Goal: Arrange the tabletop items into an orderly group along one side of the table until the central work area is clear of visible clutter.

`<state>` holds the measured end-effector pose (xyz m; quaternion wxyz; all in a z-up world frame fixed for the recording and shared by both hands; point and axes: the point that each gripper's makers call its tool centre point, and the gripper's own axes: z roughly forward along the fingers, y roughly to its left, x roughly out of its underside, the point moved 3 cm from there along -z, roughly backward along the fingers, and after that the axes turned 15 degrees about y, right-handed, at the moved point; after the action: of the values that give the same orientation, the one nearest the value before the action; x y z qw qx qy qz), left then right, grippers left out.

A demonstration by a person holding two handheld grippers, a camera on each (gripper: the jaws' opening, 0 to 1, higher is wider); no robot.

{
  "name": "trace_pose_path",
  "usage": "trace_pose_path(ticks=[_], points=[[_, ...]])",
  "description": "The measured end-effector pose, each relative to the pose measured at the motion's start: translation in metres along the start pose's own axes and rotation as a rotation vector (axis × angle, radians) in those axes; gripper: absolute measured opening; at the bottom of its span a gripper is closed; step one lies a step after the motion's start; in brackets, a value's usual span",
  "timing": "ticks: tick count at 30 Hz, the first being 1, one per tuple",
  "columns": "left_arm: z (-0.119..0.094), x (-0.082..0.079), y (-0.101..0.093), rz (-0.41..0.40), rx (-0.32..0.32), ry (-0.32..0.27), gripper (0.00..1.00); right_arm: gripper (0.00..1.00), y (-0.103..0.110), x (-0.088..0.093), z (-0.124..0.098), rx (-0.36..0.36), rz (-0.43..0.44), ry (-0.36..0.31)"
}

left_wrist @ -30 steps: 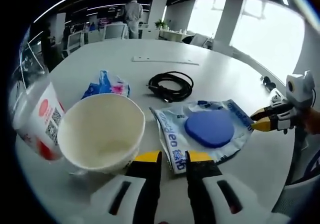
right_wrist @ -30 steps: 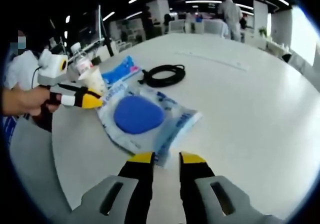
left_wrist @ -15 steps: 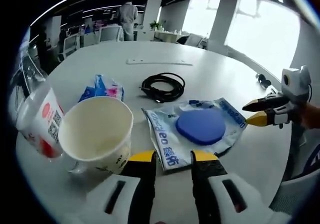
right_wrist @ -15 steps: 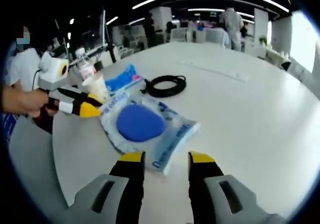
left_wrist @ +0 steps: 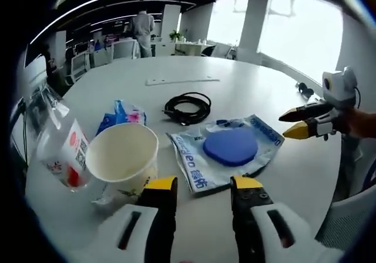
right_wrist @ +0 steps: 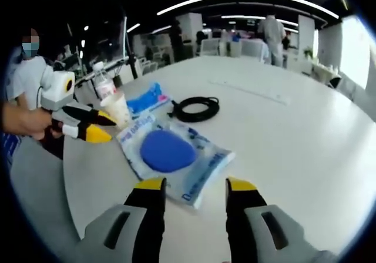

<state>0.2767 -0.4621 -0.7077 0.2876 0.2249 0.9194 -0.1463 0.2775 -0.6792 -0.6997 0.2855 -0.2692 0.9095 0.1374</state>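
- Since half a second ago my left gripper [left_wrist: 202,186] has spread its fingers wider and pulled back from the clear packet [left_wrist: 226,154]; the packet's near corner now lies on the bench [left_wrist: 282,98] just beyond and between the fingertips, gripped by neither.
- My right gripper [right_wrist: 197,186] also has its fingers wider than before, holding nothing; the packet's near edge [right_wrist: 176,169] sits just ahead of the gap between them.
- In the packet I see a blue round pad [left_wrist: 230,147], straight ahead of the left fingers and ahead and slightly left of the right ones.
- The white paper cup [left_wrist: 122,160] stands upright just beyond my left finger, touching or nearly touching the packet's side; I cannot tell which.
- A plastic bottle [left_wrist: 59,145] with a red and white label stands further left, just beside the cup.
- Beyond the cup lies a blue wrapper [left_wrist: 121,113], and beyond the packet a coiled black cable [left_wrist: 188,107], apart from the packet.
- In the left gripper view the right gripper [left_wrist: 291,124] hangs off to the right, fingers parted, clear of the packet.
- In the right gripper view the left gripper [right_wrist: 103,128] hovers at the left, near the cup [right_wrist: 119,109], held by a hand [right_wrist: 29,122].
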Motion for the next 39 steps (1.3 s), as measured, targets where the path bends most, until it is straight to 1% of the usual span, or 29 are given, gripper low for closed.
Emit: trace_pose_path(ticks=[5,10,15,22,28,33,39], points=[[-0.007,0.001,0.001,0.017,-0.015,-0.007,0.40,0.39,0.003,-0.003,-0.003,0.000,-0.009,-0.011],[-0.015,0.008,0.004,0.034,-0.032,-0.003,0.41,0.39,0.004,-0.007,-0.006,-0.001,-0.011,-0.021],[-0.020,0.011,0.008,0.049,-0.054,-0.005,0.42,0.39,0.005,-0.007,-0.006,-0.004,-0.011,-0.022],[-0.025,0.019,0.022,0.018,-0.095,0.000,0.48,0.39,0.007,-0.005,-0.007,-0.005,-0.014,-0.022],[-0.025,0.023,0.032,-0.003,-0.125,0.004,0.54,0.39,0.006,-0.006,-0.009,-0.004,-0.015,-0.028],[-0.025,0.023,0.038,-0.014,-0.146,0.003,0.58,0.42,0.007,-0.007,-0.011,-0.008,-0.017,-0.041],[-0.022,0.020,0.042,-0.016,-0.145,-0.006,0.60,0.47,0.012,-0.006,-0.014,-0.026,-0.037,-0.059]])
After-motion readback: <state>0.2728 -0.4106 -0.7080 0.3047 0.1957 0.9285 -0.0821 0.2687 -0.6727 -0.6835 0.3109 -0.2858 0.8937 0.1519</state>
